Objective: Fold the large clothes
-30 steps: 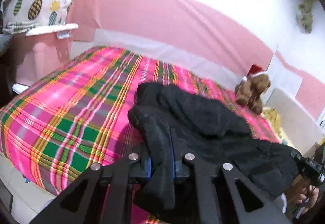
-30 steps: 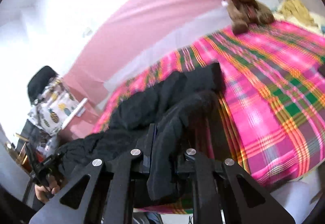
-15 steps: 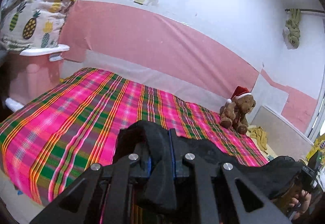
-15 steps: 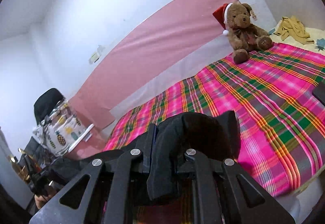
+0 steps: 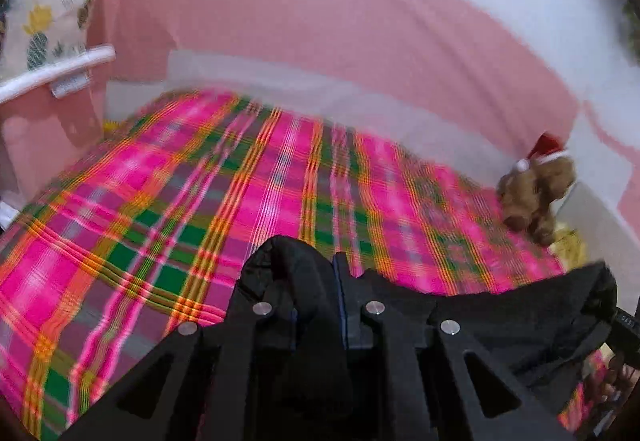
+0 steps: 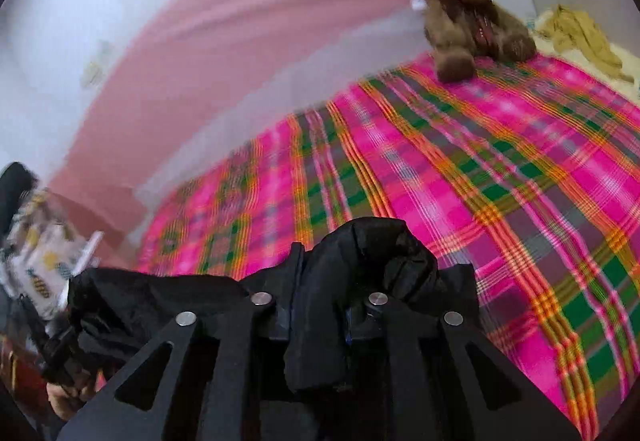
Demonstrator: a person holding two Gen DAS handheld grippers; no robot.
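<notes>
One black garment (image 5: 500,317) hangs above one pink plaid bed (image 5: 160,201), stretched between two grippers. The left gripper (image 5: 314,281) pinches one bunched end between its fingers; the right gripper (image 6: 320,281) pinches the other. One teddy bear (image 6: 468,13) sits far right.

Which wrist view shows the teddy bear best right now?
The right wrist view: the teddy bear is large and nearly whole there, sitting at the far end of the plaid bedspread, Santa hat visible. The left wrist view catches it only as a small, motion-blurred shape near the right edge.
</notes>
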